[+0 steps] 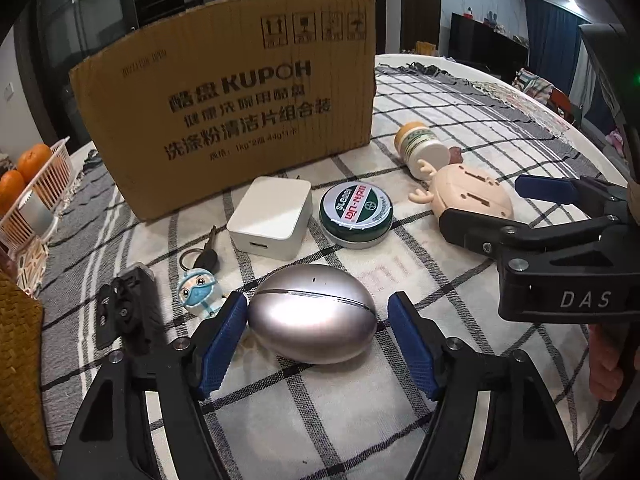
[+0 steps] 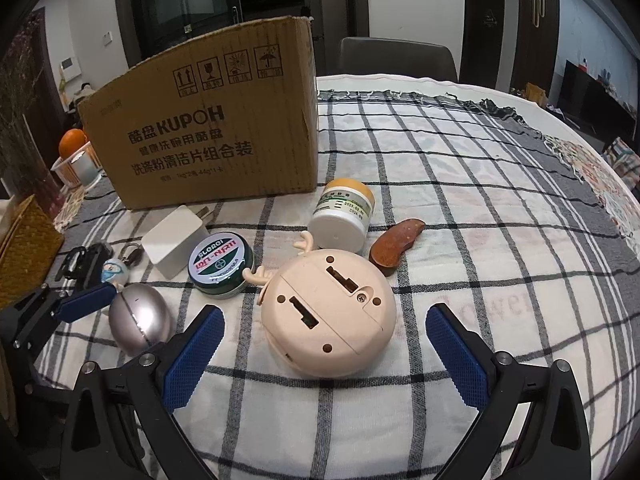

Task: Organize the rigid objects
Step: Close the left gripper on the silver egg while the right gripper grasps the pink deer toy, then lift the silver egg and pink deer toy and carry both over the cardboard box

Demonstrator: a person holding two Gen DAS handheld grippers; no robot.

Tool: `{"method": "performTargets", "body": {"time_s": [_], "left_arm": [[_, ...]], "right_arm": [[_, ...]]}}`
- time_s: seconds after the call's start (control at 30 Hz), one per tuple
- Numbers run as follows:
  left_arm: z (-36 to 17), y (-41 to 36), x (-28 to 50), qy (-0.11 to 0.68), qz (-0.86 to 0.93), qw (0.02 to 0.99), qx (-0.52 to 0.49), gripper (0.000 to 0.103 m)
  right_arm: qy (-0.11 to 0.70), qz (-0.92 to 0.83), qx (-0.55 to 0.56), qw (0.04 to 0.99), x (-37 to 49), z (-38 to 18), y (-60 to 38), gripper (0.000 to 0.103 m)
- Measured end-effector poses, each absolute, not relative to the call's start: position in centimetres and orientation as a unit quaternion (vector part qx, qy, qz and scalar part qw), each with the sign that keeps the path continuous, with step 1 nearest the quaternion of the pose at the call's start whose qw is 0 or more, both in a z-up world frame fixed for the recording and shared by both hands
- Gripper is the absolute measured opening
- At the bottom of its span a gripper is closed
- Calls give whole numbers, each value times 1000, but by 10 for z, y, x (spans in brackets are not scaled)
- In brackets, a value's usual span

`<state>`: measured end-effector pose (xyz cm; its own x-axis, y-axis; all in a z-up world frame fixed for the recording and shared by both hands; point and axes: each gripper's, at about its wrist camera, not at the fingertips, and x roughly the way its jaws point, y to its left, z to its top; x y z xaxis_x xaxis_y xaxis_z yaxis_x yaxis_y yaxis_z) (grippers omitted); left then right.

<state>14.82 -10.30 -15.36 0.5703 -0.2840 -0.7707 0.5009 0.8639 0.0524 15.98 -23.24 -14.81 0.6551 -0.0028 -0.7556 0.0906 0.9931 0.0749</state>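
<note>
A silver egg-shaped case [image 1: 312, 316] lies on the checked tablecloth [image 1: 360, 400]. My left gripper [image 1: 316, 308] is open around it: the left pad sits right at the egg's side and a gap shows at the right pad. One of its blue fingers [image 2: 84, 300] shows beside the egg [image 2: 138, 316] in the right wrist view. A beige round toy with antlers [image 2: 332, 312] lies bottom up between the wide-open pads of my right gripper [image 2: 324, 320], which do not touch it. In the left wrist view the right gripper [image 1: 492, 206] reaches in around the toy [image 1: 472, 196].
A tall cardboard box [image 1: 232, 112] stands behind. In front of it lie a white charger [image 1: 272, 216], a green tin [image 1: 356, 212], a yellow-lidded jar [image 2: 344, 216], a brown wooden piece [image 2: 396, 244], a keychain figure [image 1: 198, 292] and a black clip [image 1: 128, 304]. An orange basket [image 1: 36, 184] is at the left.
</note>
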Motion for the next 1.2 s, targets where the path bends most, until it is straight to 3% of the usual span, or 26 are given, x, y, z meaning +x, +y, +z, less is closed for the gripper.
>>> {"method": "performTargets", "body": {"time_s": [0.27, 0.4, 1.2], "left_arm": [[-158, -102, 156, 407, -218, 878, 128, 65], [-158, -102, 155, 404, -215, 880, 124, 65], [-98, -83, 123, 356, -180, 914, 80, 64]], "right_arm": [[427, -22, 64, 901, 169, -161, -235, 96], [431, -23, 66, 899, 173, -165, -236, 78], [382, -24, 62, 922, 137, -112, -225, 76]]}}
